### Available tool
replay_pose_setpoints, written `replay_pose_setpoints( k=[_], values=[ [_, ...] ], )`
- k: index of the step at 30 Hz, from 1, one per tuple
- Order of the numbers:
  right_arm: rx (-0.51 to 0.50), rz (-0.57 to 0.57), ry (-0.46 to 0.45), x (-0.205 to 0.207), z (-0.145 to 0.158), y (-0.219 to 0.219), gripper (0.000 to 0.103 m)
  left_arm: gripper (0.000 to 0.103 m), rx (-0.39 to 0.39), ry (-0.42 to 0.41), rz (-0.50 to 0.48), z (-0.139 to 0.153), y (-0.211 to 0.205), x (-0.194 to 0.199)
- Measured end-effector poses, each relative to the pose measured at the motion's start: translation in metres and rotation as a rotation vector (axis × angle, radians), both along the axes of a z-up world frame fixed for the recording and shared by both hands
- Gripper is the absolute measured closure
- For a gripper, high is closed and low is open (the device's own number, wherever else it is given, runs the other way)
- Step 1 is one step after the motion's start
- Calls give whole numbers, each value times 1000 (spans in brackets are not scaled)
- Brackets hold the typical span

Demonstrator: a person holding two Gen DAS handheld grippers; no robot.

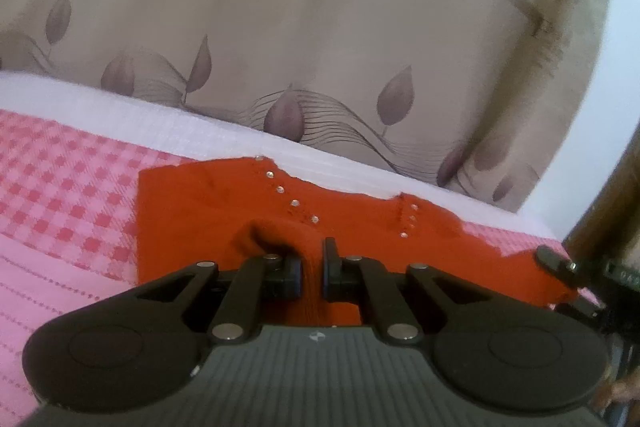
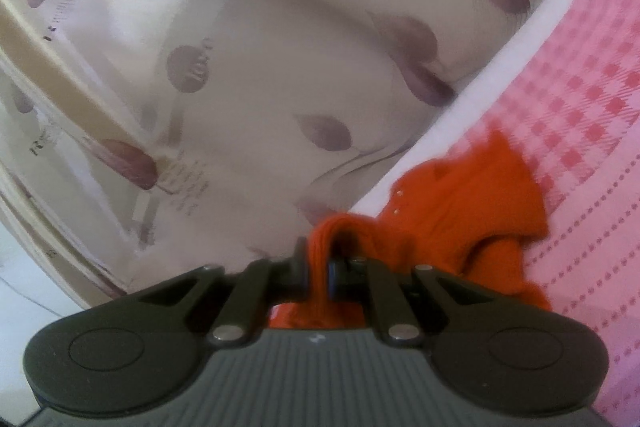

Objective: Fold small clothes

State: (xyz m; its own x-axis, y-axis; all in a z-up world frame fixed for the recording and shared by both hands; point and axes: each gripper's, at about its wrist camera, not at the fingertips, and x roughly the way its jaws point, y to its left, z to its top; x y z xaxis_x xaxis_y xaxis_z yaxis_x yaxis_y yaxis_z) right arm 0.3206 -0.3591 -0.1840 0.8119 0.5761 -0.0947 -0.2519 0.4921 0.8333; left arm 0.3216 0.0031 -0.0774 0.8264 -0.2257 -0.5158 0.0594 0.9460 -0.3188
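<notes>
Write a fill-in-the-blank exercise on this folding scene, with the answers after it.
1. The garment being folded is ____ in colour.
2. The right gripper is shut on a bunched fold of the ____.
3. The bedcover under the garment has a pink ____ pattern.
4. The curtain behind the bed is printed with ____.

Answers: orange; garment; checked; leaves

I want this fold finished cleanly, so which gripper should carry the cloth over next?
Probably right: the right gripper is shut on a raised bunch of the orange garment. The left gripper also pinches it, low against the bedspread, so it can anchor.
</notes>
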Motion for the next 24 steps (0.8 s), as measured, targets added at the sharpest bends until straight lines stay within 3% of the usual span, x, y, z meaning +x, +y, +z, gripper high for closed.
replay_pose_setpoints(
  k=[3, 6, 8, 10, 13, 18, 21, 23, 24],
  values=[
    [-6, -12, 27, 14, -9, 0, 94, 93, -18, 5, 18, -6, 2, 10],
    [-12, -27, 48, 24, -16, 0, 94, 80, -20, -12, 16, -9, 3, 17],
    [-7, -35, 61, 31, -21, -1, 93, 67, -21, -20, 14, -11, 2, 22],
    [-1, -44, 74, 36, -24, -1, 92, 37, -27, -30, 27, -12, 3, 24],
    [19, -55, 88, 42, -27, -2, 91, 8, -15, -101, 98, -8, 6, 21],
    [70, -74, 91, 46, -29, -5, 81, 3, -11, -153, 163, 1, 15, 22],
    [172, -110, 48, 40, -32, -12, 55, 3, -25, -158, 183, 5, 24, 17],
    [201, -115, 16, 35, -30, -15, 31, 4, -24, -157, 159, 7, 29, 9],
    [183, -131, 7, 31, -27, -16, 30, 5, 7, -144, 125, 9, 29, 2]
  ],
)
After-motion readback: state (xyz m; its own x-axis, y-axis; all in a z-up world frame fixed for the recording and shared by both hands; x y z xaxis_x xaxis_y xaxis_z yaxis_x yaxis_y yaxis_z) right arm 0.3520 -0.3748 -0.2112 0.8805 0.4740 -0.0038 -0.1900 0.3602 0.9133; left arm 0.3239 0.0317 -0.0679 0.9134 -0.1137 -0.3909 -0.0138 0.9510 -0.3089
